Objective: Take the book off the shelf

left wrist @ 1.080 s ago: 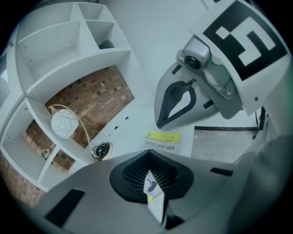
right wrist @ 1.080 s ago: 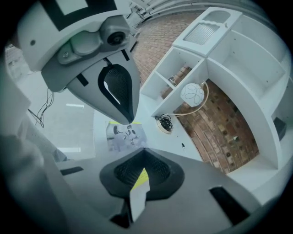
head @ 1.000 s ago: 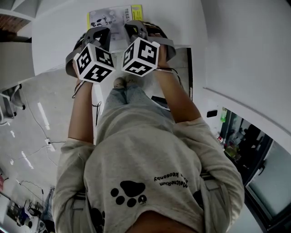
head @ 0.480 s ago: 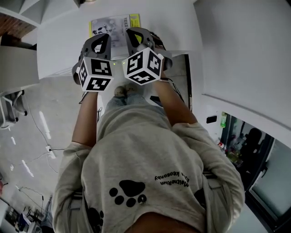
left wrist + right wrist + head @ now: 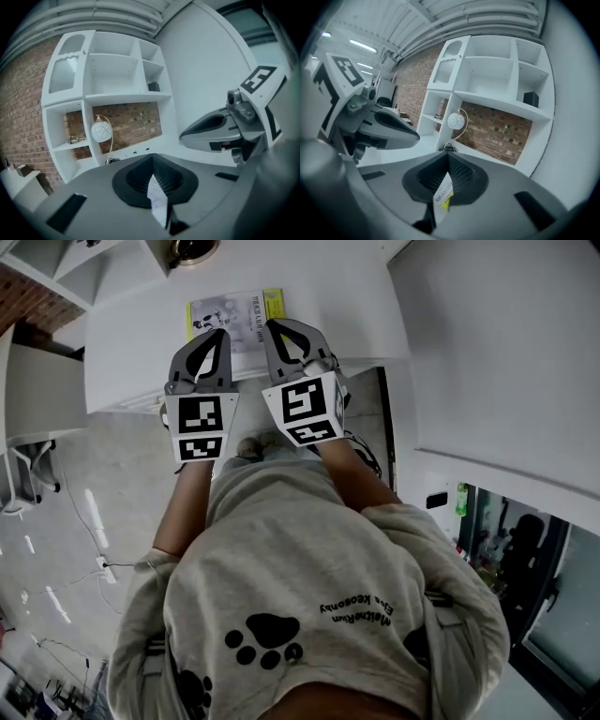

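Note:
A thin book (image 5: pixel 234 315) with a grey cover and a yellow strip is held flat in front of the person, over the white surface (image 5: pixel 337 296). My left gripper (image 5: pixel 217 334) is shut on its near edge at the left. My right gripper (image 5: pixel 278 329) is shut on the same edge at the right. In the left gripper view the book's edge (image 5: pixel 157 201) sits pinched between the dark pads (image 5: pixel 136 180). The right gripper view shows the yellow-marked edge (image 5: pixel 443 196) clamped the same way. Both grippers point towards the white shelf unit (image 5: pixel 117 98).
The shelf unit (image 5: pixel 501 89) has a brick back wall and mostly bare compartments. A round white lamp (image 5: pixel 456 121) stands in its lower bay, with a small dark box (image 5: pixel 530 99) on an upper shelf. A white wall (image 5: pixel 506 352) rises at the right.
Both grippers have risen with the book and rolled, so their marker cubes now face the head camera squarely. The book has moved further from the person's body, and more of the shelf shows.

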A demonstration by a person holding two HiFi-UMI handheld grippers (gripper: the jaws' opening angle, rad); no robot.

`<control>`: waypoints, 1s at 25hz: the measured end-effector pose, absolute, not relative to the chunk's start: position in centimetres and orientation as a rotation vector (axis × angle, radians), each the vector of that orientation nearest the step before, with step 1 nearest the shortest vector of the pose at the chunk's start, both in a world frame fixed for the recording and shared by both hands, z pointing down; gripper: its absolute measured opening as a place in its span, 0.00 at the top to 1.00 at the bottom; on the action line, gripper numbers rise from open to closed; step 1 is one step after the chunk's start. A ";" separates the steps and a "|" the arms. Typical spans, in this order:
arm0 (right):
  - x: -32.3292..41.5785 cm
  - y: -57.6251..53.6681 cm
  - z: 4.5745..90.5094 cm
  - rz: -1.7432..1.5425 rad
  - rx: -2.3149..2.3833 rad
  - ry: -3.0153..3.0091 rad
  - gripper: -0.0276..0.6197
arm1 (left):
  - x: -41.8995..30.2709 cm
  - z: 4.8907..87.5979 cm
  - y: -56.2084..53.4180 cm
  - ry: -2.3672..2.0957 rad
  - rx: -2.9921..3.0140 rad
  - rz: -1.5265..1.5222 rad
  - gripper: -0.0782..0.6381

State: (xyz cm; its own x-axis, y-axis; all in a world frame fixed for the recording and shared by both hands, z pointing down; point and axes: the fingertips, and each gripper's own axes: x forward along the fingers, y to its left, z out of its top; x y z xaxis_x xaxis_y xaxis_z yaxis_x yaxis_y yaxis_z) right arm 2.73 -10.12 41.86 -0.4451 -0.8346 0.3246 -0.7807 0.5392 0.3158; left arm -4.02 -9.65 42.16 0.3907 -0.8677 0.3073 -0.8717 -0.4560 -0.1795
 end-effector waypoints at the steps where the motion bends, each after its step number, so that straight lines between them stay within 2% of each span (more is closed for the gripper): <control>1: 2.9 -9.8 41.4 -0.151 1.329 -2.362 0.93 | -4.0 41.8 -9.3 -1.634 2.601 0.527 0.88; 11: 4.3 -5.9 37.9 -0.132 1.421 -2.498 0.93 | -3.1 38.2 -5.5 -1.713 2.639 0.428 0.88; 25: 4.7 -3.8 38.8 -0.205 1.340 -2.539 0.93 | -1.7 38.9 -3.7 -1.762 2.624 0.411 0.88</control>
